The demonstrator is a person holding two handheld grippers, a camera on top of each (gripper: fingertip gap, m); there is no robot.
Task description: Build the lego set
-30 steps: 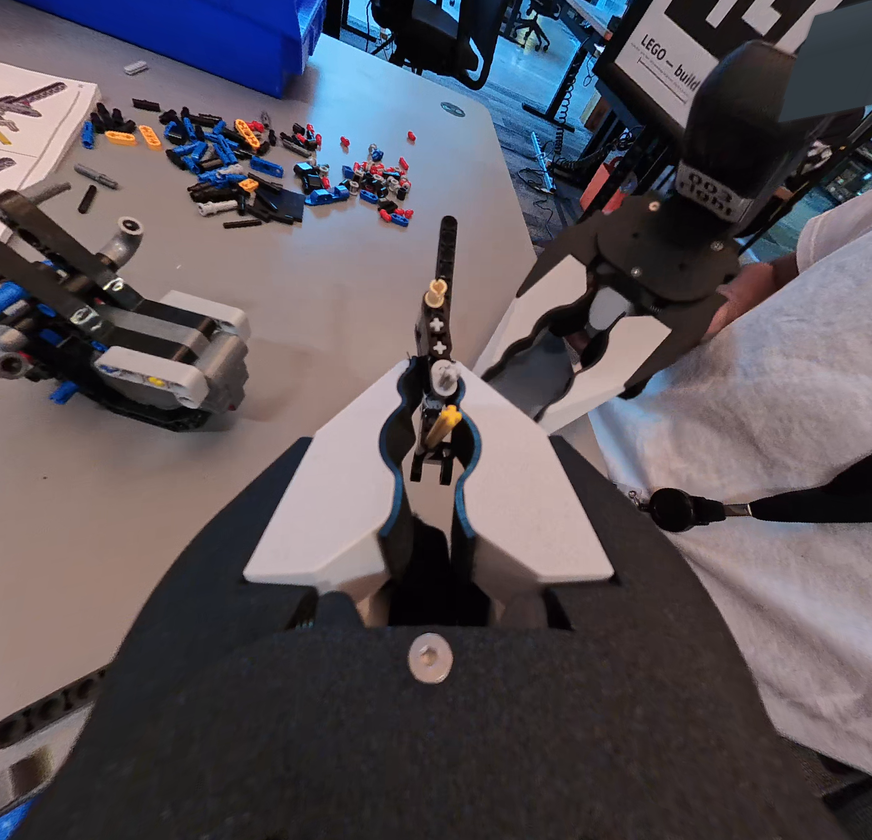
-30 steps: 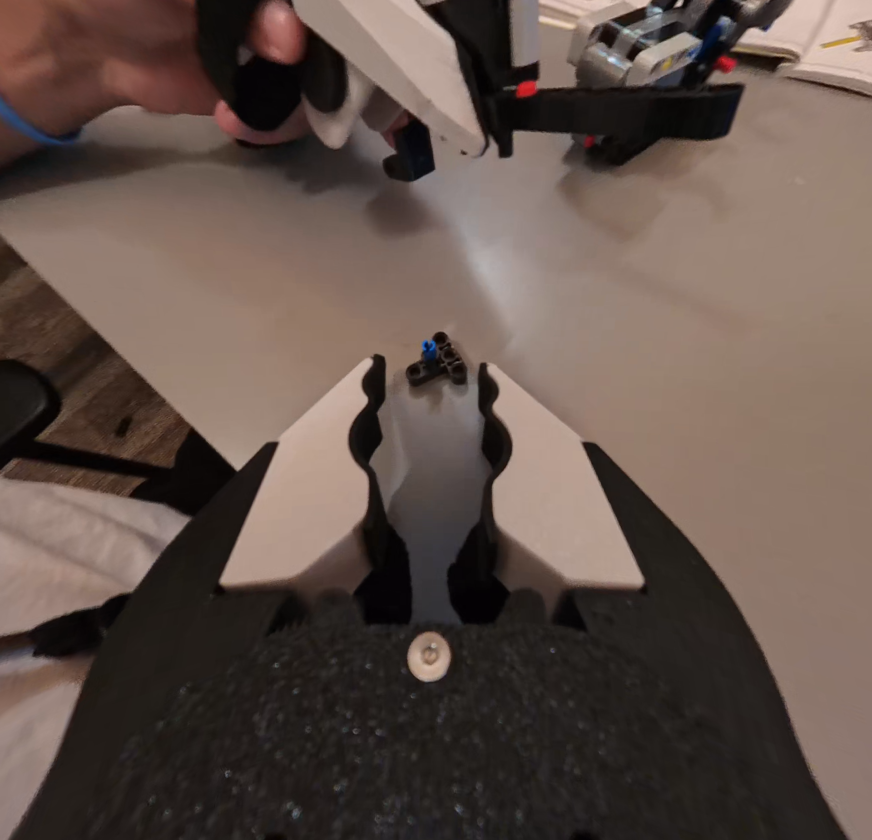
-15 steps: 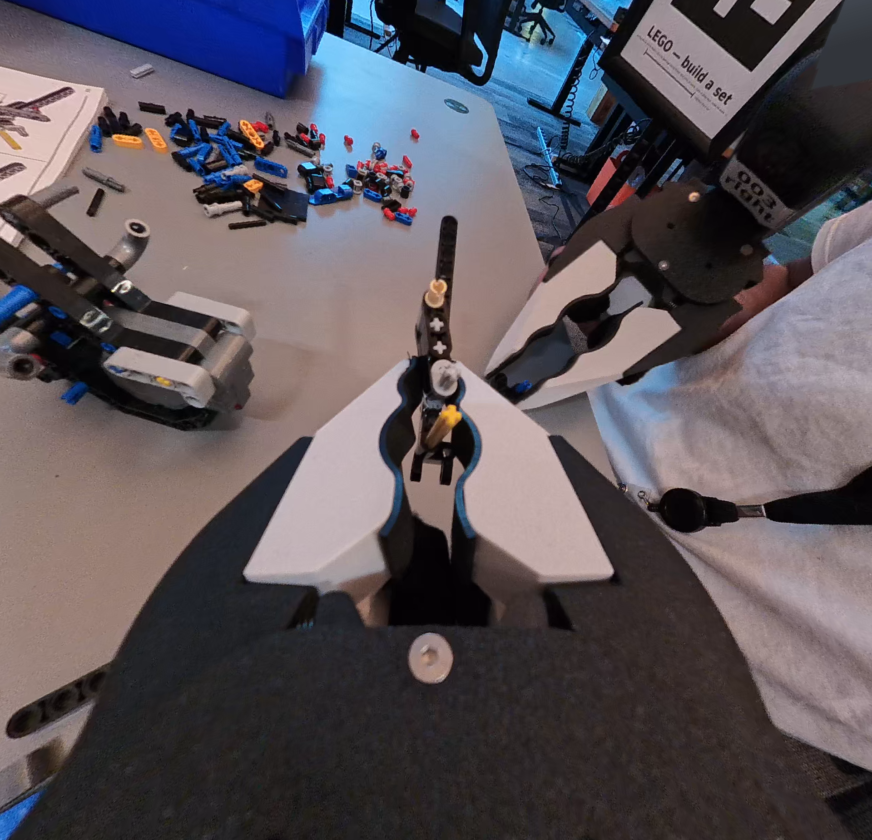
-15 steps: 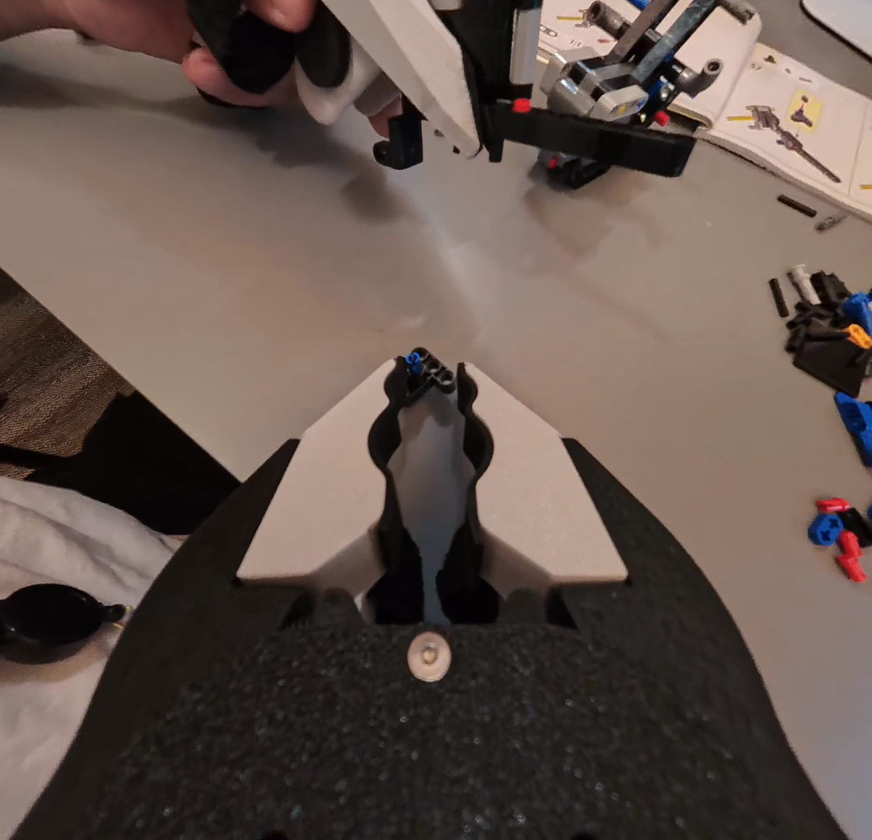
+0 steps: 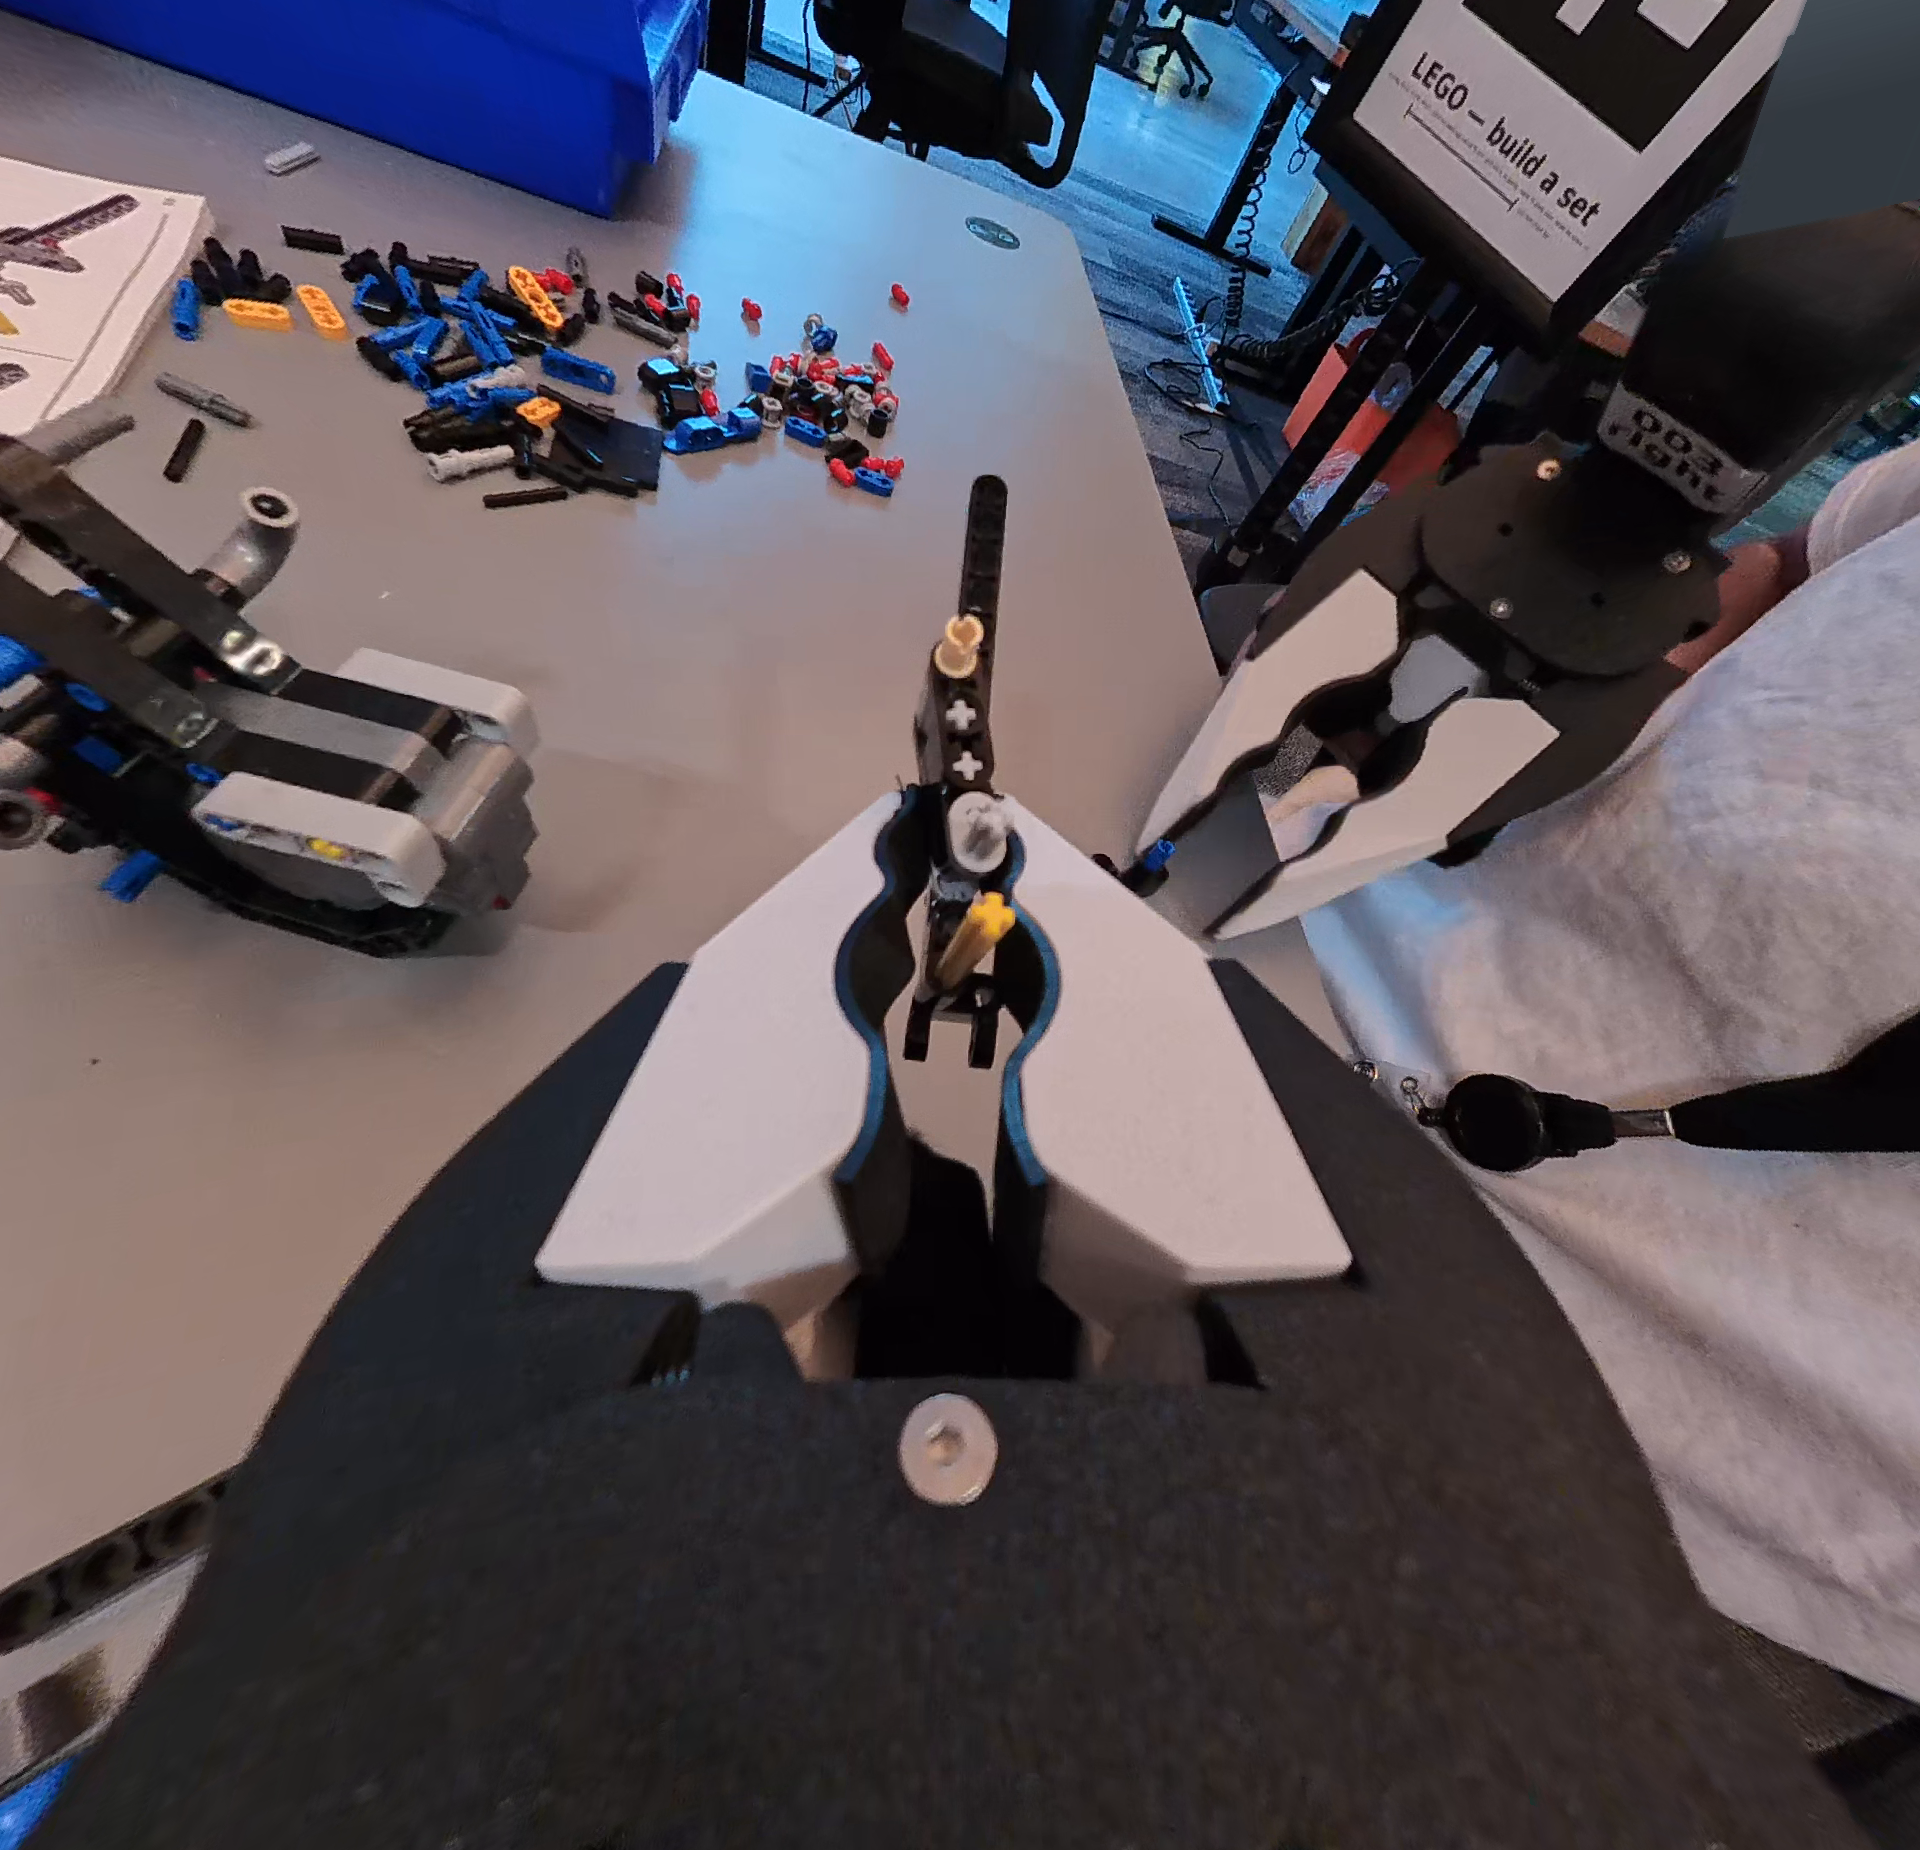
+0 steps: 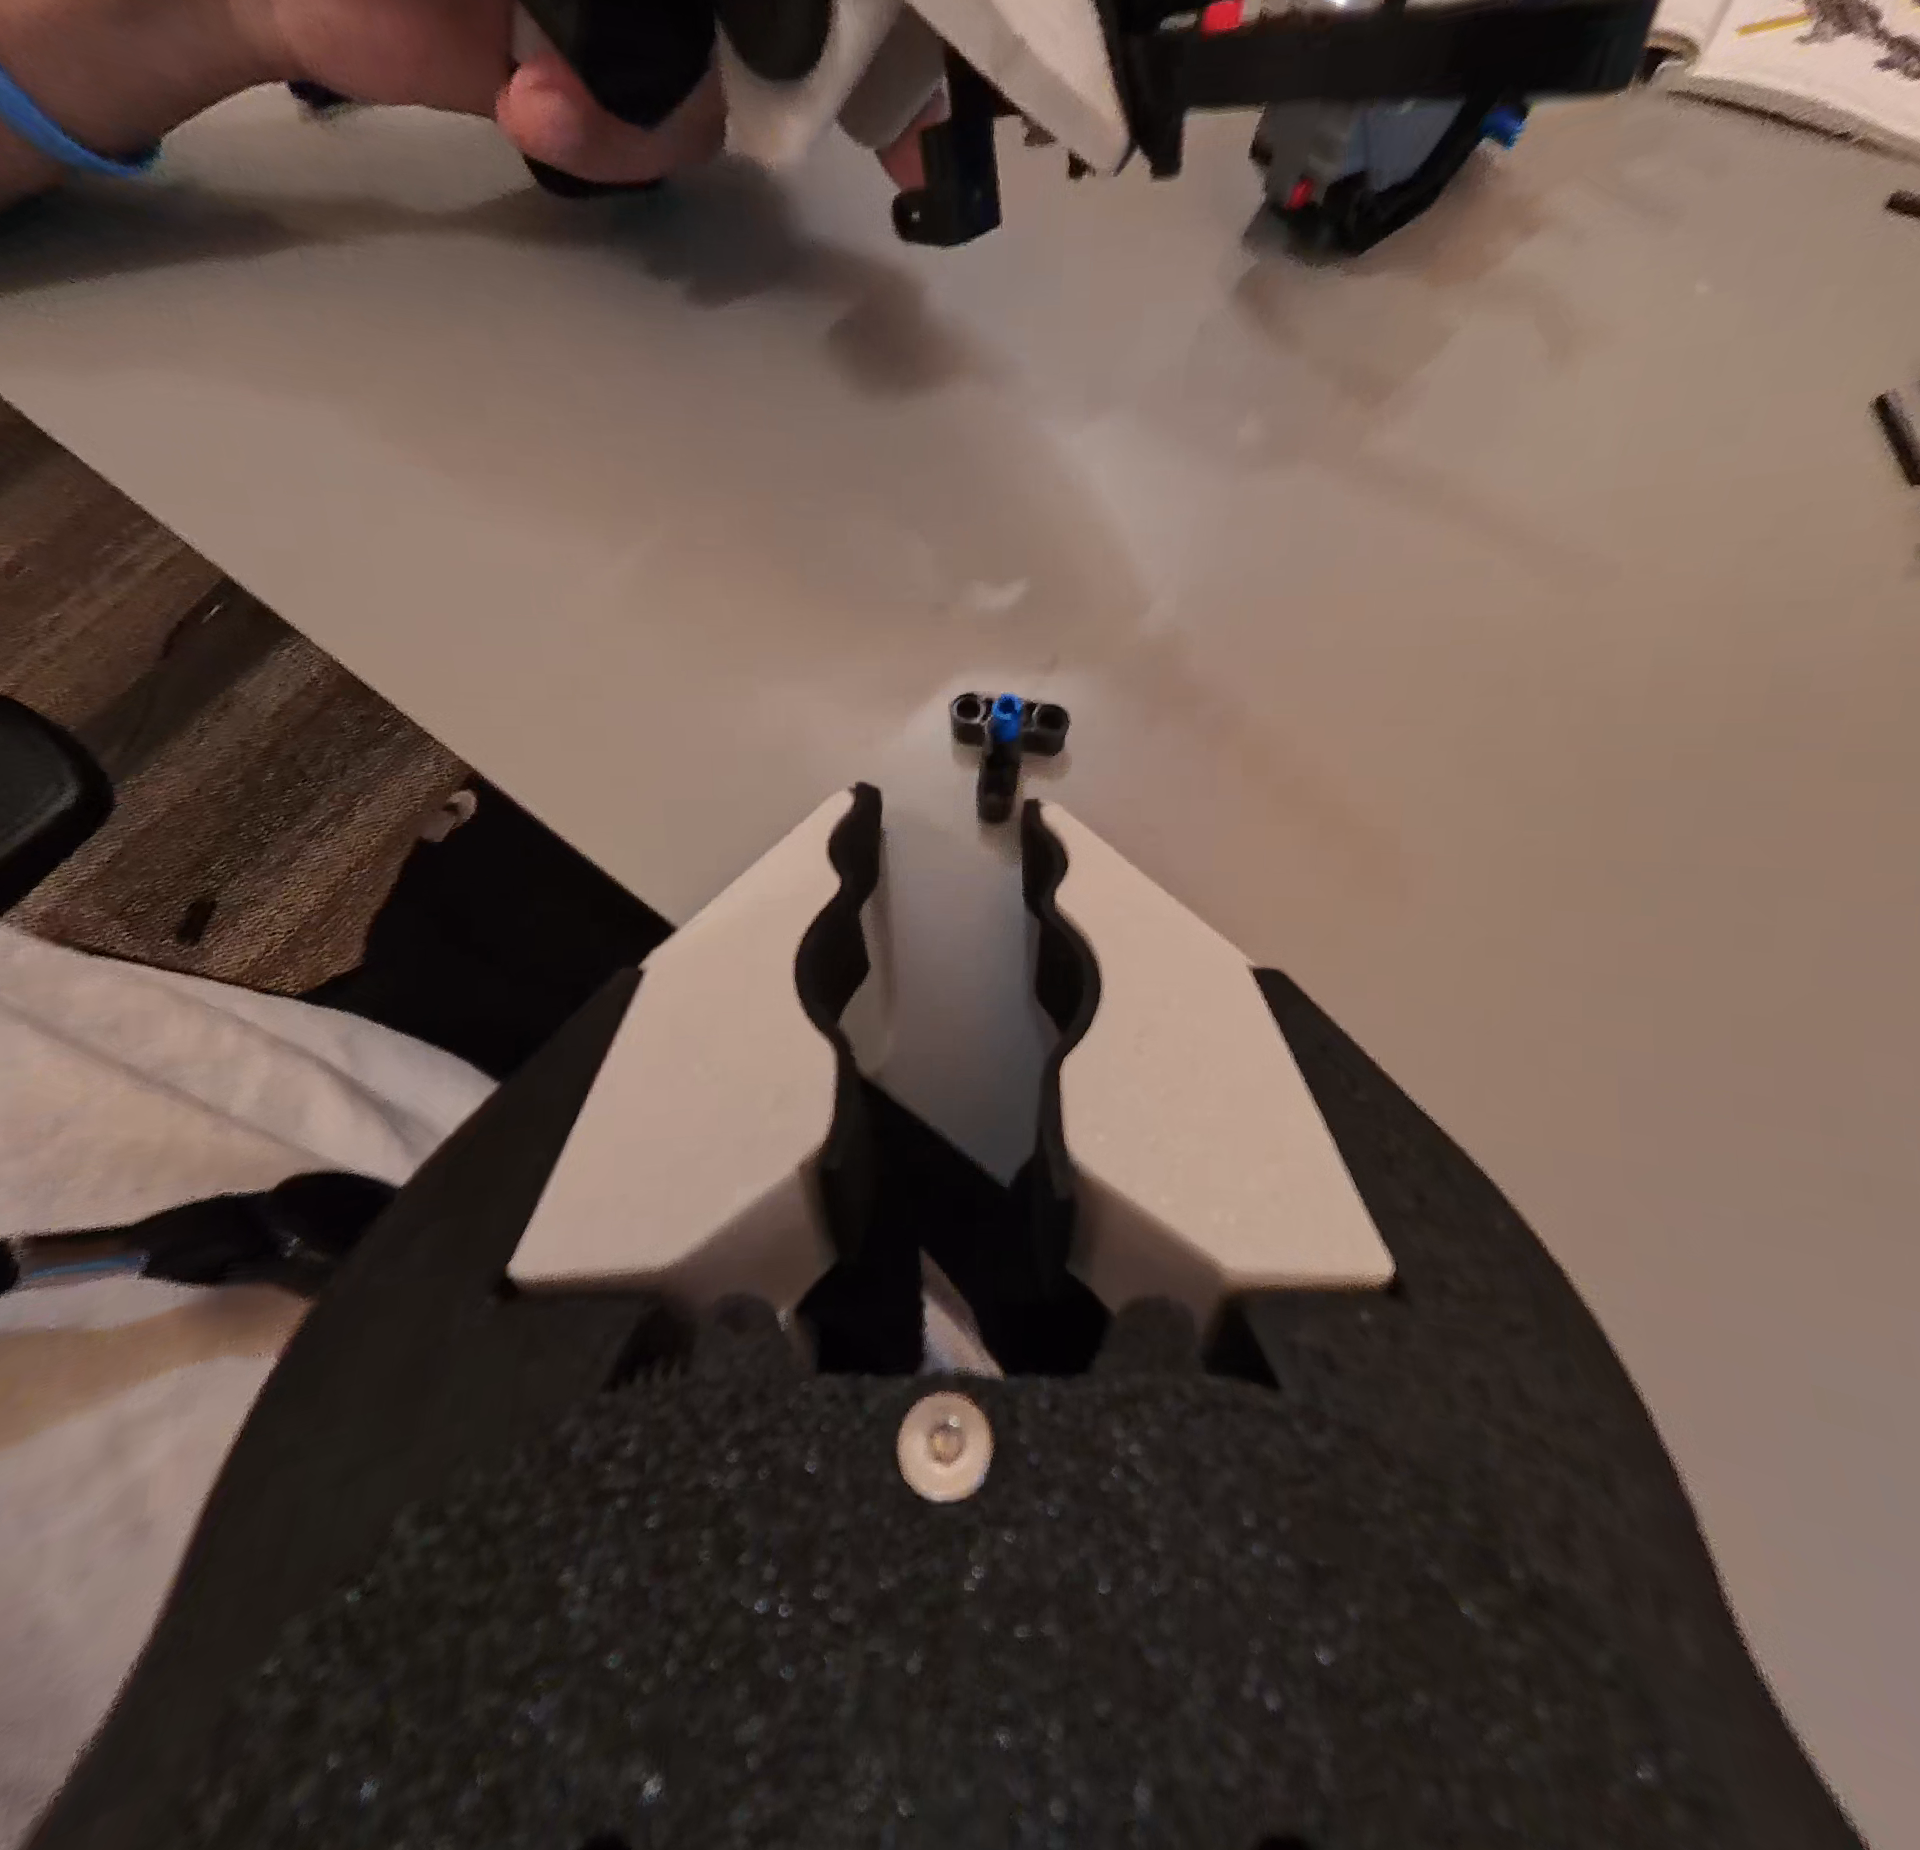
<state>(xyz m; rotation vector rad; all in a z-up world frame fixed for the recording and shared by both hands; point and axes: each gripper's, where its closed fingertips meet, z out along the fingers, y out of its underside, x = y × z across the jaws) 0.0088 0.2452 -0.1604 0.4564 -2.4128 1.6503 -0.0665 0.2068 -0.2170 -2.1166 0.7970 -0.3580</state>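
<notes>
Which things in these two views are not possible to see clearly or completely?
1. Right wrist view: the top edge cuts off the grey model; the left claw and its black beam assembly cover part.
2. Left wrist view: the right claw hides the T-shaped piece except its blue pin.
3. Right wrist view: whether that piece touches the claw is unclear.

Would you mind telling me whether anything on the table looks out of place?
One small black T-shaped piece with a blue pin lies alone near the table edge, just beyond the open right gripper, far from the loose parts pile.
</notes>
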